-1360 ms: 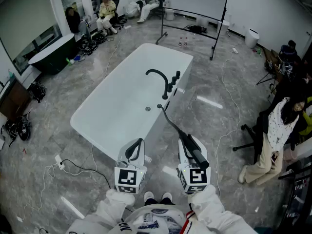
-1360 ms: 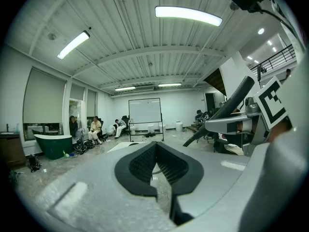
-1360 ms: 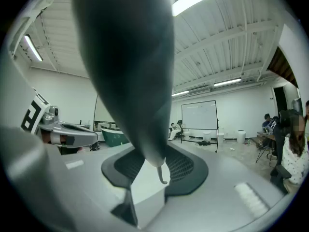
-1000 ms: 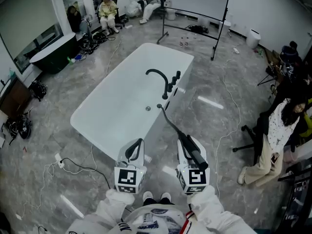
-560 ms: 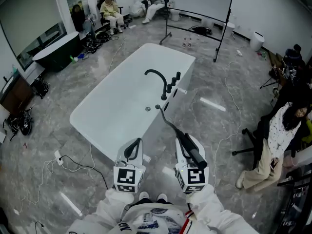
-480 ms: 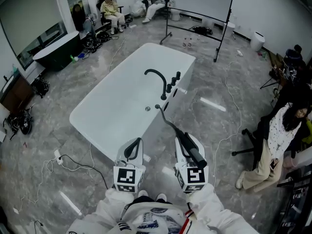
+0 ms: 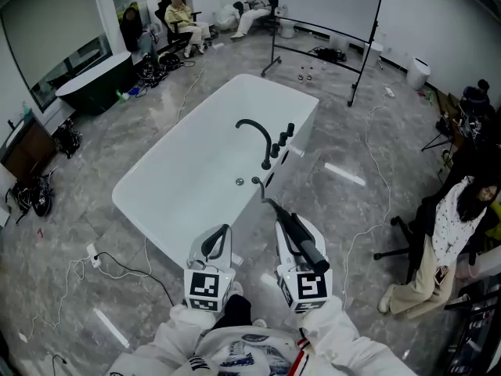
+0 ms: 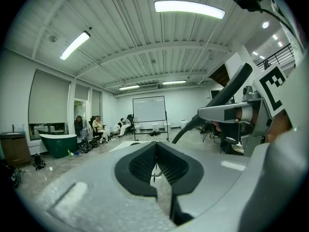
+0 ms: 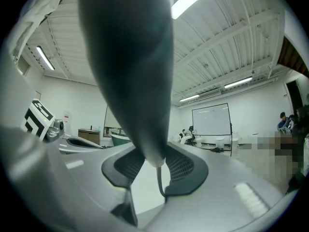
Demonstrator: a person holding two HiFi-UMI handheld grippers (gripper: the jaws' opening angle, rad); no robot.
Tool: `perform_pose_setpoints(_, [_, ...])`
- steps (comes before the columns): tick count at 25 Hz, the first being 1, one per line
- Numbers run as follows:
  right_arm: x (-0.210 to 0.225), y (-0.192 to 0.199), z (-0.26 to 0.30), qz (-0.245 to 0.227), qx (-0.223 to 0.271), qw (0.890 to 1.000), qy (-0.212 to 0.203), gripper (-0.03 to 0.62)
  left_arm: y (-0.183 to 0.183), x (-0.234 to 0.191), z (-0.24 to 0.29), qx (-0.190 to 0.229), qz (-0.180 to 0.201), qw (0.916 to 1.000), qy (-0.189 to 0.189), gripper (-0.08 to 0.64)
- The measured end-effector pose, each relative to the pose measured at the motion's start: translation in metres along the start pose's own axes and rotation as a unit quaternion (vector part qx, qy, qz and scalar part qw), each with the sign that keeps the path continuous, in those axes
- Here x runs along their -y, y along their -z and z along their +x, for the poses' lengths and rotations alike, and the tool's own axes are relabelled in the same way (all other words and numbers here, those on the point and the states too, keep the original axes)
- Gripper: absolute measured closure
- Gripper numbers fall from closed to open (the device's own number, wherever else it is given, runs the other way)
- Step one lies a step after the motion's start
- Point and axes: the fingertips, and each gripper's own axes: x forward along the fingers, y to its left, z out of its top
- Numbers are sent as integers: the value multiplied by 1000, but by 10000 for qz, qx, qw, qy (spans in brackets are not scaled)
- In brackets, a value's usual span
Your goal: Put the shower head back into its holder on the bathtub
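1. beside the near end of a smooth, white, oval bathtub (image 7: 176, 182), the right claw (image 7: 286, 227) is clamped on the shower head (image 7: 304, 245), a matte black tapered wand held well apart from the rim fittings.
2. right gripper view: ribbed black pads (image 9: 182, 166) press on the wand's narrow end.
3. a thin black hose (image 7: 266, 196) runs from the wand to the tub rim.
4. left claw (image 7: 220, 237): jaws together, nothing between them.
5. a curved black spout (image 7: 254, 126) and a row of black knobs (image 7: 283, 135) stand on the right rim.
6. surroundings: grey marbled floor (image 7: 344, 131), loose cables (image 7: 129, 271), a framed whiteboard (image 7: 329, 6), a dark green tub (image 7: 94, 81), seated people (image 7: 450, 218).
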Motion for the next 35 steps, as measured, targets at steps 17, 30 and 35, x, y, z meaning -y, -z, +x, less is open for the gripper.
perform_pose_setpoints(17, [0, 23, 101, 36, -381, 9989, 279, 454, 4, -67, 82, -93, -125, 9992, 370, 568])
perform_pose_setpoints(30, [10, 57, 146, 117, -772, 9955, 545, 454, 11, -84, 131, -142, -174, 9976, 657, 568])
perform_pose_setpoints(35, [16, 64, 160, 138, -868, 9942, 612, 453, 12, -90, 145, -211, -90, 9971, 725, 568])
